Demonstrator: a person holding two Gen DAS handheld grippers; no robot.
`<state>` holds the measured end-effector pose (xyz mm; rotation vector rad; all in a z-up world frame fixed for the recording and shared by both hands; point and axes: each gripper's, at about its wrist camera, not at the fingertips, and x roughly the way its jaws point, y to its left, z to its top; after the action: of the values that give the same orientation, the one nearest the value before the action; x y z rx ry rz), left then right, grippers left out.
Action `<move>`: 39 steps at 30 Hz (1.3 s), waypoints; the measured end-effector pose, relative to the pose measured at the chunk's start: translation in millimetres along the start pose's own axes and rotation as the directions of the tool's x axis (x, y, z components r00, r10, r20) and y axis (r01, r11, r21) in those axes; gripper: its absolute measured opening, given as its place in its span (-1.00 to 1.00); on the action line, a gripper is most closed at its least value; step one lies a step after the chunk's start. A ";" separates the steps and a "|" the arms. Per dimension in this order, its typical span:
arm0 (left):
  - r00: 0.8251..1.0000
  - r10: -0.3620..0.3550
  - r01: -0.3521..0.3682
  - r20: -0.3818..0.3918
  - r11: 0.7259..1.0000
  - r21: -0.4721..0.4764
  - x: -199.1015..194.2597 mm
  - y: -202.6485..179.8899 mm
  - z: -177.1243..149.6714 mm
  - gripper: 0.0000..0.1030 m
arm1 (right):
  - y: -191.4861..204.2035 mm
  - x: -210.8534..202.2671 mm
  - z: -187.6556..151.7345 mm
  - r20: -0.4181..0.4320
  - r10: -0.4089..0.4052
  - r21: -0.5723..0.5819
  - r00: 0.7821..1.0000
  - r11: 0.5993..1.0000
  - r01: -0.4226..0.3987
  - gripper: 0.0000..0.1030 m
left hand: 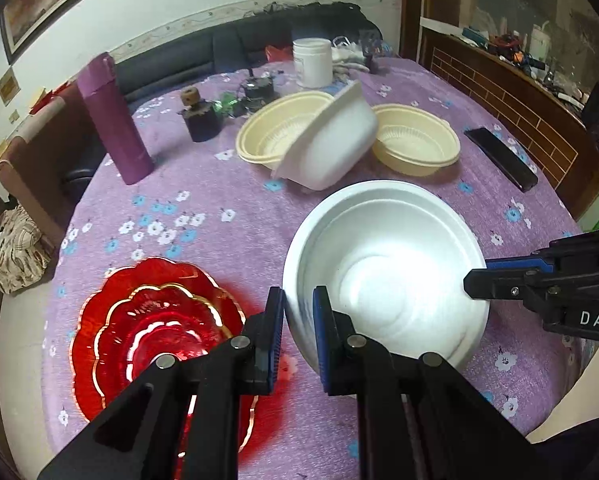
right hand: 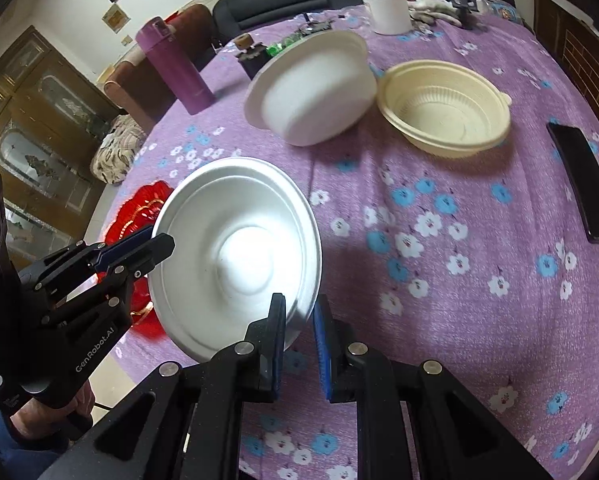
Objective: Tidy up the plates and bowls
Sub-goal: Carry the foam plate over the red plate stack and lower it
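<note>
Gripping white bowl [left hand: 383, 276] by opposite rims, left tongs [left hand: 299, 340] and right tongs [right hand: 299, 344] both clamped on it, held tilted above surface [right hand: 459, 280]; two-sided hold likely for steadiness. Beyond tongs: tipped white bowl [right hand: 311, 96], cream bowls [left hand: 415, 144]; red plates [left hand: 147, 320] beside left tongs.

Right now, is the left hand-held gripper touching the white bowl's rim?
Touching. The left wrist view shows the left hand-held gripper with both pads clamped on the white bowl's rim.
</note>
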<state>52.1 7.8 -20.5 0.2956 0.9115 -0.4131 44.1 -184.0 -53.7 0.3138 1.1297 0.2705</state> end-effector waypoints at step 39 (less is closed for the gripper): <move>0.985 0.130 -0.157 -0.113 0.949 -0.273 -8.6 154.9 -72.6 -0.72 | 152.7 106.5 32.3 -0.196 0.091 -0.203 0.976 0.970 -0.131 -0.69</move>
<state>68.7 176.6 -44.4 0.1198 1.0205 -0.1321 108.5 -7.3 -72.5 0.1620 1.2559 0.5267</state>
